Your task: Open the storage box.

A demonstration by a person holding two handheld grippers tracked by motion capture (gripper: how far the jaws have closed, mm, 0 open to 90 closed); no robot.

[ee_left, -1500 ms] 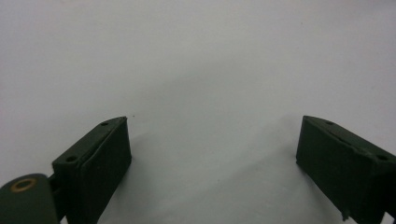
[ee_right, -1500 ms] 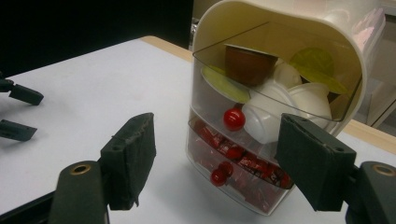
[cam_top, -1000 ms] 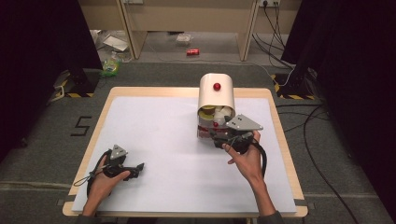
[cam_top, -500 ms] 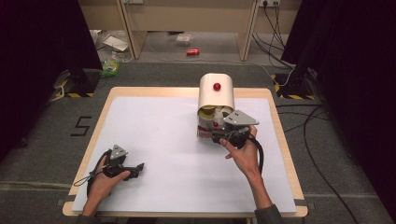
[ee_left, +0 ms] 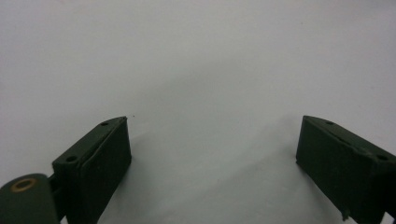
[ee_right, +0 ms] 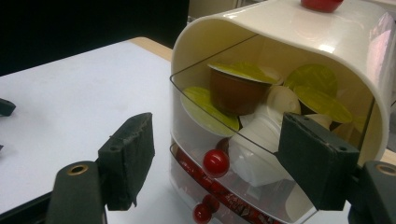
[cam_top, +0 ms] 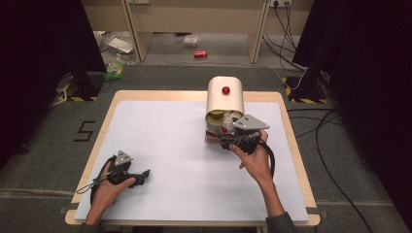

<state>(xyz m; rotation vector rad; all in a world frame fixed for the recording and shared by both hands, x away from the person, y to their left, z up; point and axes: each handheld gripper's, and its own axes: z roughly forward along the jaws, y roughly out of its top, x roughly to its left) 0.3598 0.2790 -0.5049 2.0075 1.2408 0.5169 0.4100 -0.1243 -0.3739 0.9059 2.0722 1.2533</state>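
A cream capsule dispenser (cam_top: 225, 99) with a red knob on top stands at the far right of the white table (cam_top: 165, 131). Its clear upper drawer (ee_right: 261, 140) holds several capsules with yellow-green lids and carries a red knob (ee_right: 216, 162). My right gripper (cam_top: 221, 140) sits right in front of it. In the right gripper view this right gripper (ee_right: 215, 128) is open, its jaws have just been opening, and the drawer knob lies between them untouched. My left gripper (cam_top: 144, 176) rests at the front left, open, and the left gripper (ee_left: 212, 135) has bare table between its jaws.
A lower drawer (ee_right: 224, 200) with red capsules and its own small red knob (ee_right: 201, 213) sits beneath the upper one. Wooden table edges (cam_top: 296, 160) frame the white top. Cables (cam_top: 335, 145) trail over the floor at the right.
The right gripper has shifted only slightly in front of the dispenser. The left hand and its gripper have kept still.
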